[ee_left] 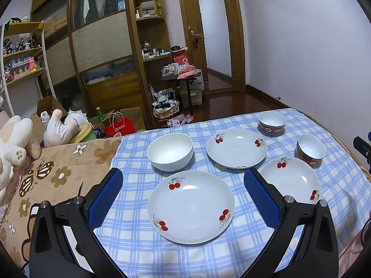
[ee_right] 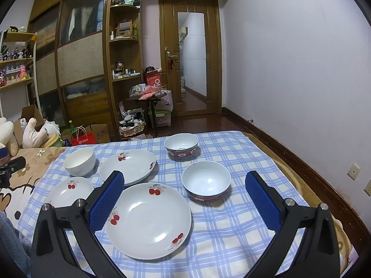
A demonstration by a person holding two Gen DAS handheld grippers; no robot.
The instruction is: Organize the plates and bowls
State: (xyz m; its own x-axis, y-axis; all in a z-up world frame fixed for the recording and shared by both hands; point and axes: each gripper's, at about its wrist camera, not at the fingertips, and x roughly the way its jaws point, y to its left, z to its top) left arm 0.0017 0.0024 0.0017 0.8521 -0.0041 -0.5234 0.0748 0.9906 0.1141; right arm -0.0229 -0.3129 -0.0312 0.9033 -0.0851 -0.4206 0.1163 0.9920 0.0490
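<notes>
Saw the left claw wide open, with nothing held. Saw the right claw wide open too, also with nothing held. Hung both above the bed, over a blue checked cloth.

Found three cherry plates on the cloth, all apart, none stacked. Spotted the near plate right under the left claw, the far plate behind it, and the side plate under the right claw. Found three bowls too: a white bowl beside the far plate, a red bowl just beside the side plate, and another red bowl further back. Judged the tidying as not yet started.

Worried about a few things. Sat on a soft bed, not a hard counter, so could tip or wobble once piled up. Looked smooth and shiny, so could slip out of a claw pinching only the thin rim. Could crack or chip if dropped onto another plate too hard. Could also knock the red bowl while reaching for the side plate, being so close together.

Looked for writing. Spotted a red bag on the floor with white marks, too small to read. Spotted a red box further back near the door with a white sign, also not readable. Found no words on the plates or bowls, only cherries and flower patterns.
</notes>
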